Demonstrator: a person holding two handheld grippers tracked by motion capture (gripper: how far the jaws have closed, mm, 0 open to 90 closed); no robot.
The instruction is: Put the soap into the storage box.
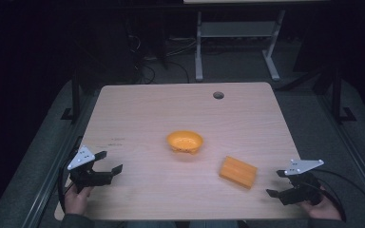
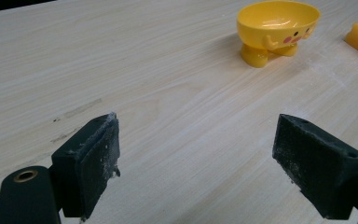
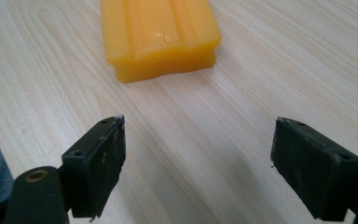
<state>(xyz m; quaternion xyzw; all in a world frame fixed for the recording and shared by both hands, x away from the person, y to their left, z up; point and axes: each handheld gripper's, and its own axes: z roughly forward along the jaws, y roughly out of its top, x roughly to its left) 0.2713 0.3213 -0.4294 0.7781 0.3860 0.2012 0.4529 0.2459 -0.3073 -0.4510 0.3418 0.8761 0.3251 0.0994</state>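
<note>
Step in hand is judged as the start of a pick, nothing grasped yet; left gripper (image 1: 108, 162) is seen at lower left of the high view, jaws spread wide, nothing held or touched, bare table (image 1: 138, 109) between them; in the left gripper view the yellow bowl (image 2: 276, 29) is seen at upper right, upright on its small feet, well apart from the jaws; in the high view the bowl sits at centre frame, the orange block (image 1: 238, 172) right of and below it, lying flat, apart from the bowl; right gripper (image 1: 279, 183) is seen at lower right, jaws spread wide, empty; in the right gripper view the block (image 3: 158, 32) lies at upper centre, ahead of the open jaws, not touched. Next move is judged to call for the right gripper to be advanced until the block is straddled, then closed across its narrow sides.
</note>
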